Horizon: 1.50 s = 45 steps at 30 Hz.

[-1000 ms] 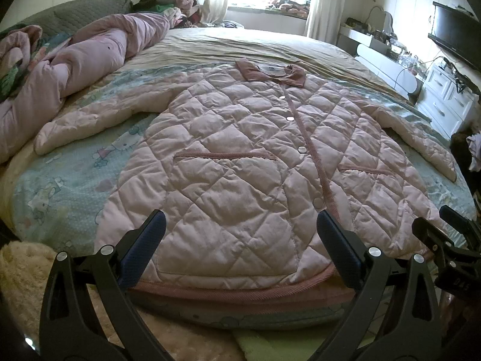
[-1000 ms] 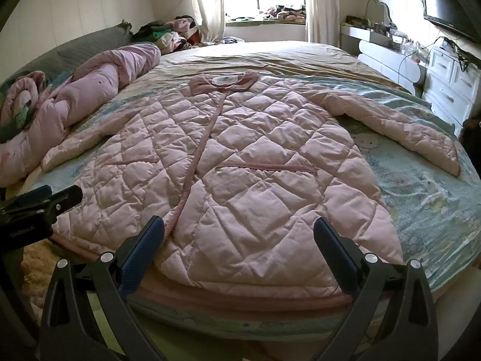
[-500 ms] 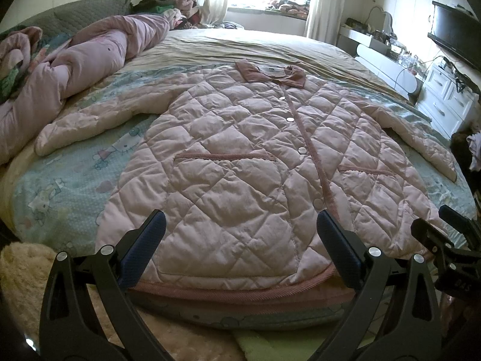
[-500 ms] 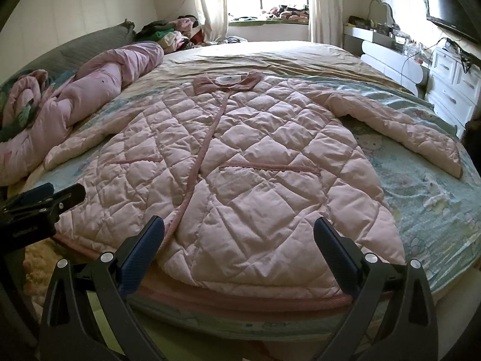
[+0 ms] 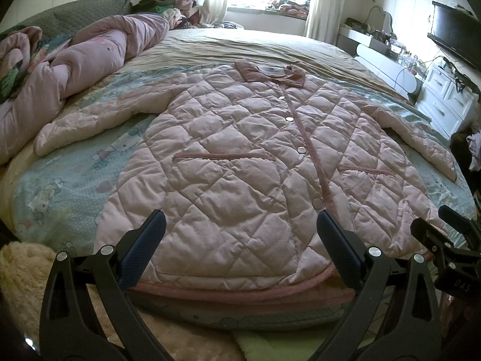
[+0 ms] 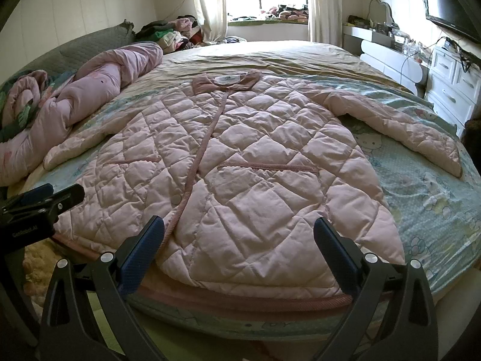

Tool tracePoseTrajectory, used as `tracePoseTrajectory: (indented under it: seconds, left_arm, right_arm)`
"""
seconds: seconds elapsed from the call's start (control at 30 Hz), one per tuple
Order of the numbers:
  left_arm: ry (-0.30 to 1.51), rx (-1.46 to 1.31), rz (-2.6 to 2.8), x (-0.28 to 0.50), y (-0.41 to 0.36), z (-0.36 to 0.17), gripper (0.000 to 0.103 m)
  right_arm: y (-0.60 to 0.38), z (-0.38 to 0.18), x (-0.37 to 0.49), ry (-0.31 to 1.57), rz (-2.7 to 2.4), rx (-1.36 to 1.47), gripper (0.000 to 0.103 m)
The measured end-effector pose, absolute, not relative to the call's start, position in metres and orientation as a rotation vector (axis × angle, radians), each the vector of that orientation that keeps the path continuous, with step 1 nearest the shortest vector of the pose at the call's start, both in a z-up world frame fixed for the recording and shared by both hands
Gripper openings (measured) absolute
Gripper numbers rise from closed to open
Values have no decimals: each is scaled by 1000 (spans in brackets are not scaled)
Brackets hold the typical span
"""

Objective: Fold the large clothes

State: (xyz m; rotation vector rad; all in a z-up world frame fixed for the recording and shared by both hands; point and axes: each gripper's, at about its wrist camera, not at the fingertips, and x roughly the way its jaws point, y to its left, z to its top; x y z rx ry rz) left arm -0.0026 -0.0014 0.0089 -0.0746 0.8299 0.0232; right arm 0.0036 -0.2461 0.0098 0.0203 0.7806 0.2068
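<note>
A large pink quilted coat [image 5: 240,162] lies flat and buttoned on the bed, collar far, hem at the near edge, both sleeves spread outward; it also shows in the right wrist view [image 6: 255,174]. My left gripper [image 5: 240,240] is open and empty, hovering just before the hem, left of the button strip. My right gripper [image 6: 239,237] is open and empty before the hem on the coat's right half. Each gripper shows at the edge of the other's view.
The bed [image 5: 60,186] has a pale blue cartoon sheet. A rolled pink duvet [image 5: 90,57] lies along the left side. A white dresser [image 6: 451,90] and a wall television [image 6: 451,3] stand at the right. Clothes are piled by the window [image 6: 174,30].
Both grippers have drifted very slightly; the view has shifted a little. The coat has not moved and both grippers stay open.
</note>
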Motion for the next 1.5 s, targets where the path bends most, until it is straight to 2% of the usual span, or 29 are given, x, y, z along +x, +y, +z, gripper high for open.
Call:
tracePoseTrajectory:
  seconds: [0.83,1.5]
  left_arm:
    - [824,-79,37,4,1,8,94]
    - [841,-92,45,51,11,21,94]
  right_arm:
    - [-235,10,17,781,227,3,99]
    - [-224,27,71,798,259,10,99]
